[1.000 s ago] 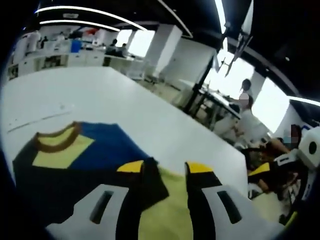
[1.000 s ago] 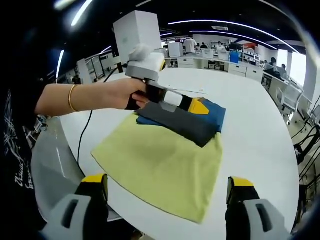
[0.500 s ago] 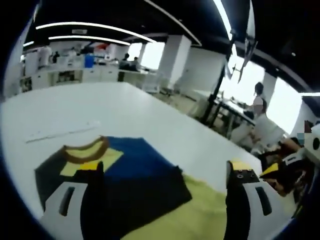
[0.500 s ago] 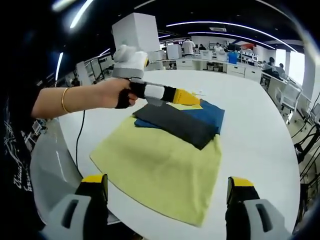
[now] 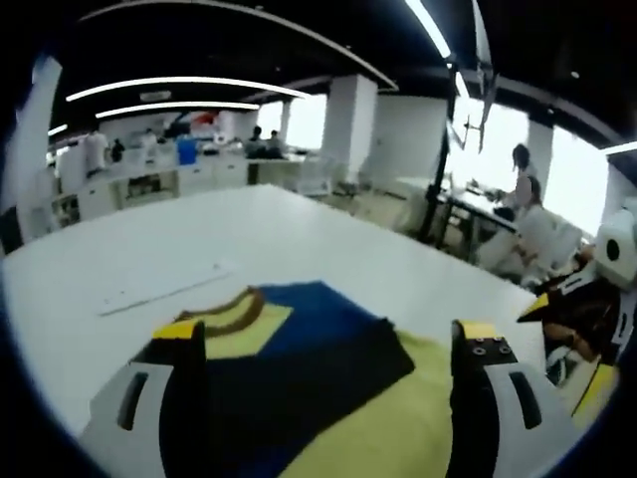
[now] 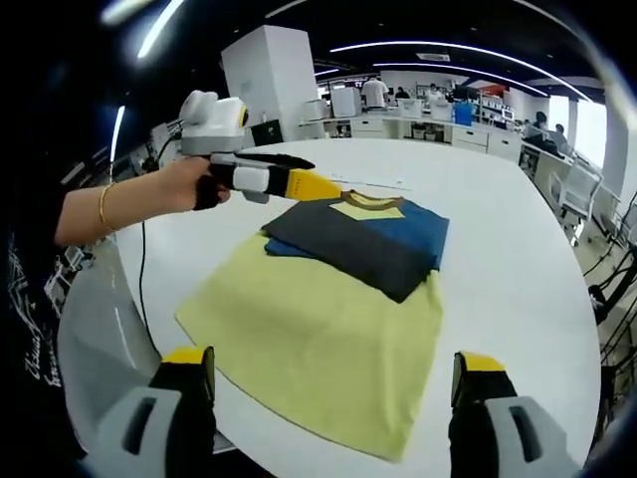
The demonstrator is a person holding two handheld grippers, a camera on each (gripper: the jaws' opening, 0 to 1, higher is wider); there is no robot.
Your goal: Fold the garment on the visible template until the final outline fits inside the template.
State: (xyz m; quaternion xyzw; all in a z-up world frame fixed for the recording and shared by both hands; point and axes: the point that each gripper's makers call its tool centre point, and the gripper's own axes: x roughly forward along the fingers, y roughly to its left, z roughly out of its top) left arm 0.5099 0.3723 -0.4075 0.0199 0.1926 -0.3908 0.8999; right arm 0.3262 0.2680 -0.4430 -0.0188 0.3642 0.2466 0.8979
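- Where the left gripper view looks along its own jaws, the left gripper (image 5: 323, 344) has them spread wide with nothing between them, hanging low over the white table (image 5: 249, 234).
- Between and beyond those jaws lies the garment (image 5: 299, 344), folded: a dark panel over a blue one, with a brown collar (image 5: 231, 309) and a pale yellow patch at its far-left end.
- A yellow cloth (image 5: 398, 428) spreads out from under the garment toward the camera and to the right.
- A thin pale strip (image 5: 164, 284) lies on the table beyond the collar, apart from the garment.
- At the right edge, part of the right gripper (image 5: 597, 309) shows; from here I cannot tell how its jaws stand.
- Background: desks, a white pillar, seated people by bright windows.

- In the right gripper view, the right gripper (image 6: 333, 383) is released, jaws wide apart and holding nothing, near the table's close edge.
- The yellow cloth (image 6: 318, 339) lies flat on the table (image 6: 518, 269); the garment (image 6: 358, 239) sits on its far part, the collar end reaching past the cloth onto the table.
- A hand (image 6: 184, 184) with a gold bangle holds the left gripper (image 6: 314, 186) just above the table, to the left of the collar (image 6: 366, 201), yellow tips pointing at it. Seen side-on, the tips give no clear read of the gap, and they are not touching the fabric.
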